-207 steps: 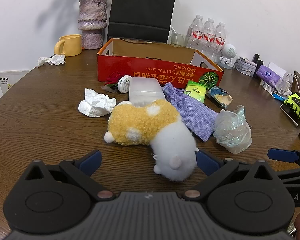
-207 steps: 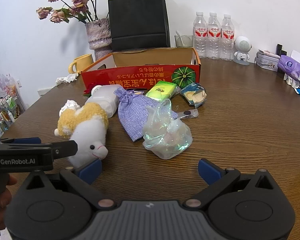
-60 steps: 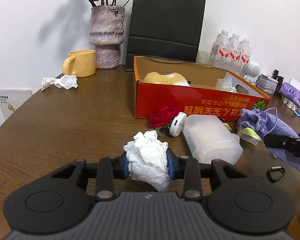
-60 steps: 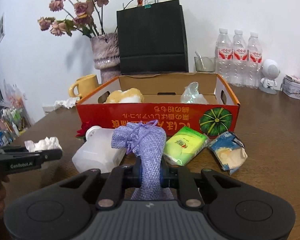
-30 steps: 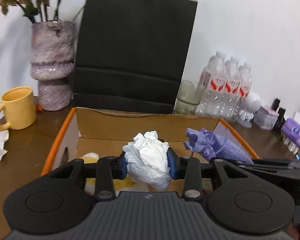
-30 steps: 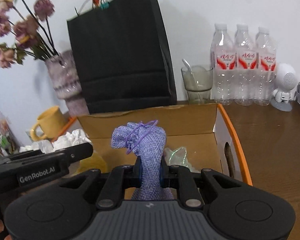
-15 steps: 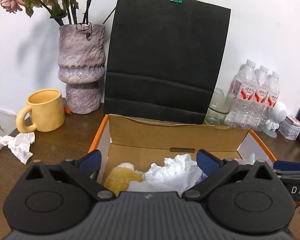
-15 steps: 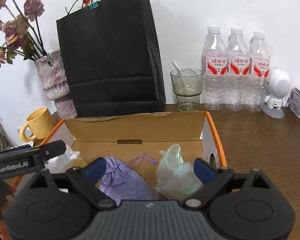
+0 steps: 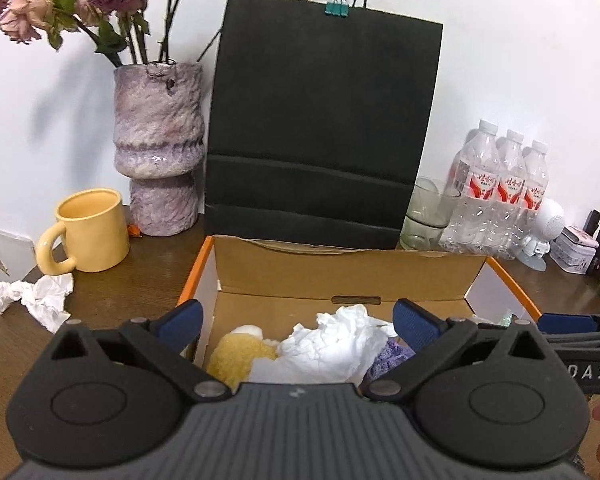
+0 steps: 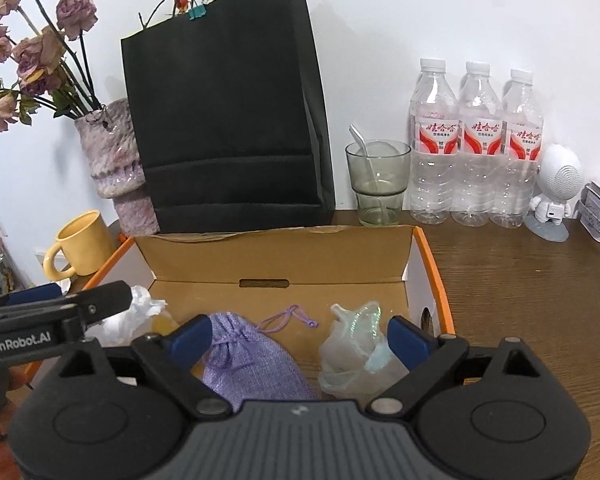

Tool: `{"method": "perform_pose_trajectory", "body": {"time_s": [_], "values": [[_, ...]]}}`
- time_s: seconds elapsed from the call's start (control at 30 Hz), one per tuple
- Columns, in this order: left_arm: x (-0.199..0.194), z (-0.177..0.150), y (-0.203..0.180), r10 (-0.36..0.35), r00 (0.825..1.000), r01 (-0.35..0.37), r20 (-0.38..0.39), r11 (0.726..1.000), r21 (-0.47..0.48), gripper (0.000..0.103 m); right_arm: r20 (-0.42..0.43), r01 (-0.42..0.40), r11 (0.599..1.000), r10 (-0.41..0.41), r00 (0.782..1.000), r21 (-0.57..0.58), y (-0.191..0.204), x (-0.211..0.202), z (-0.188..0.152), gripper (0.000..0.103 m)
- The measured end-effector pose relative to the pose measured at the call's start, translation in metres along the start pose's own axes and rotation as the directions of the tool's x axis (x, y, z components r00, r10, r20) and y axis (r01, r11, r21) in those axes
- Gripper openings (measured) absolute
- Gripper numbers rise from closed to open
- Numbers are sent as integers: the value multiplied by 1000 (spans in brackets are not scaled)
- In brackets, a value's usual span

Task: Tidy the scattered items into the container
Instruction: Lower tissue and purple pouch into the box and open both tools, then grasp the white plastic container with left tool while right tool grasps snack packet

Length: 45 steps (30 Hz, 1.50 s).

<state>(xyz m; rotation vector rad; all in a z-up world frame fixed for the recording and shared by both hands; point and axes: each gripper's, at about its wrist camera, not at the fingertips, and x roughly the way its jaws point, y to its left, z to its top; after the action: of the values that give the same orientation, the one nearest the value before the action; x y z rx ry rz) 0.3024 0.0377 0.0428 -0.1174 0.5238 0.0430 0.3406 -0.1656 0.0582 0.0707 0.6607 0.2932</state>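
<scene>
Two hand-held grippers hang over the open cardboard box (image 9: pixel 348 276) on the table (image 10: pixel 540 300), both with their jaws spread wide and nothing between the pads. The left hand-held gripper (image 9: pixel 296 322) has just been opening; below it the crumpled white tissue (image 9: pixel 332 348) lies loose inside the box, resting against the yellow plush toy (image 9: pixel 236 356) on its left and the purple pouch (image 10: pixel 252 360) on its right. The right hand-held gripper (image 10: pixel 298 336) has likewise just been opening, and the pouch lies on the box floor beneath it, its drawstring trailing toward the back wall, with the clear iridescent bag (image 10: pixel 356 348) just beside it nearer the right wall. In the right wrist view the left hand-held gripper reaches in from the left edge above the tissue. Behind the box stand a black paper bag (image 9: pixel 320 120), a purple vase (image 9: pixel 158 148) of dried roses, a yellow mug (image 9: pixel 88 236), a glass (image 10: pixel 378 184) and three water bottles (image 10: pixel 476 144). Another crumpled tissue (image 9: pixel 36 296) lies on the table near the mug.
</scene>
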Motion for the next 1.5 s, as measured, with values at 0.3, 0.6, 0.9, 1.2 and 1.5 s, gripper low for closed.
{"method": "perform_pose_trajectory", "body": {"time_s": [0.3,0.6,0.9,1.2,1.5], "values": [[-50,-11,6,16,1000,-15,19,1000,-10,103,32,-15,1000,16,999,-19,5,-48,-13,95],[-101,-34,0,32,999,-31,11,999,-11,103,37,8,999,-7,999,-35,-1,-105,-40,95],[-122,-76,-15,42,998,-41,-45,999,36,103,-11,55,997,-56,998,-61,-23,-129,-88,95],[-107,-117,-30,82,986,-69,-142,993,95,103,-67,124,987,-131,989,-103,-40,-104,-132,95],[-85,-133,-38,105,978,-82,-180,988,131,103,-105,117,989,-126,986,-90,-45,-87,-139,93]]}}
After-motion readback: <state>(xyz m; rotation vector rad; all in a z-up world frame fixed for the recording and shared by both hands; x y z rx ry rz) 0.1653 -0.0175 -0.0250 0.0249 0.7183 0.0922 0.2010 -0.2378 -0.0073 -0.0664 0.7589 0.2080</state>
